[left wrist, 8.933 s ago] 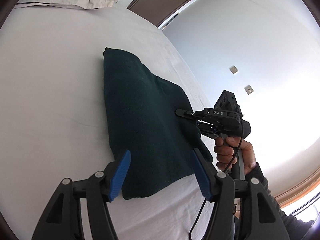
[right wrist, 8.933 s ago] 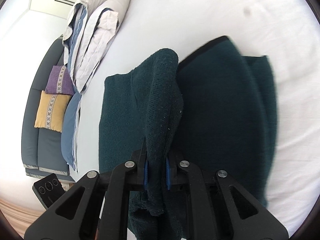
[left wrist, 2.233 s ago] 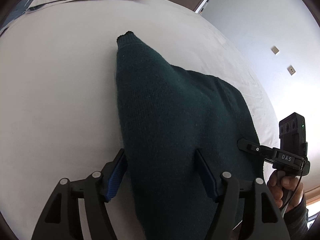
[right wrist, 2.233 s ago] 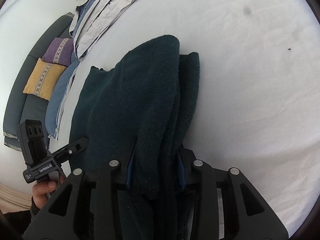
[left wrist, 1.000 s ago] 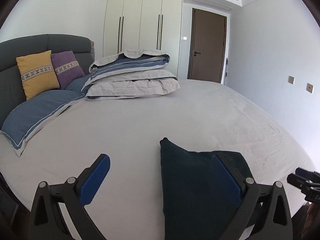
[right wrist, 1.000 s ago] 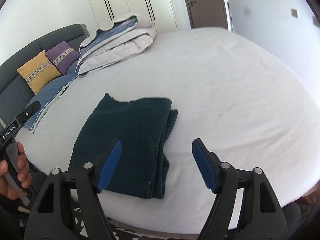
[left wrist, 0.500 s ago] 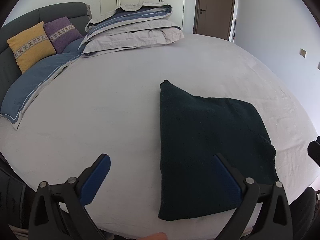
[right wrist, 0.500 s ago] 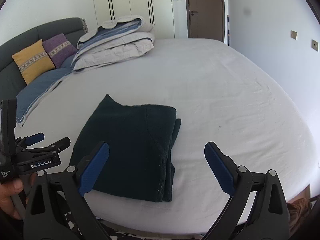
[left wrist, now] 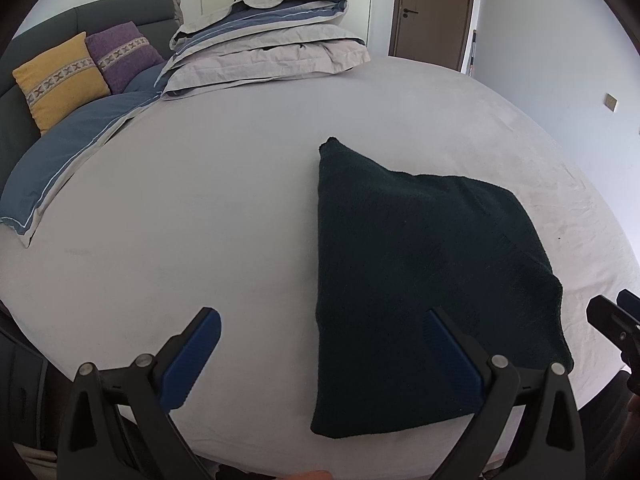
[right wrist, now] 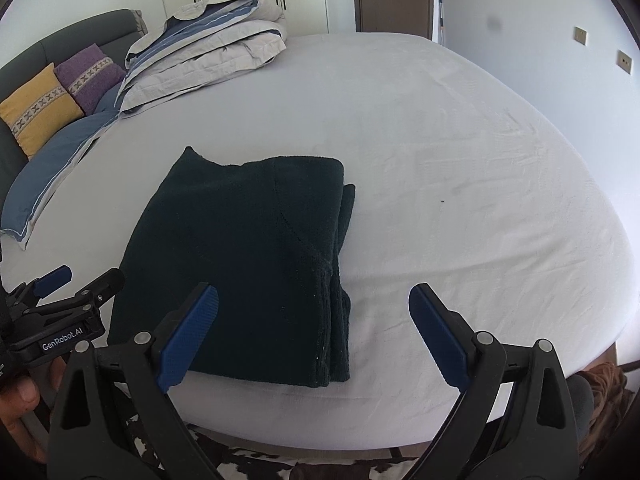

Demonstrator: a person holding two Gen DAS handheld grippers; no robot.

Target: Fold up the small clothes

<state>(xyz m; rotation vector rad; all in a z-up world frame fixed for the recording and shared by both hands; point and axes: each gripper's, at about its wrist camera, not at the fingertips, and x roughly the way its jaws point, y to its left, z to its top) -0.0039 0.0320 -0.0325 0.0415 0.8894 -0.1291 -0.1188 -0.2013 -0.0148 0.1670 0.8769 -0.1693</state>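
Right wrist view: the right gripper (right wrist: 314, 332) hovers with fingers spread wide, empty — likewise the left gripper (left wrist: 320, 354). Beyond them the sweater (right wrist: 248, 248) lies folded flat near the bed (right wrist: 460, 160) edge, apparently released as finished; bedding (right wrist: 208, 52) sits stacked far back.

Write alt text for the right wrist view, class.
A folded dark green garment lies flat on a white bed, with the open right tongs held empty above its near edge. Folded bedding and cushions sit behind.
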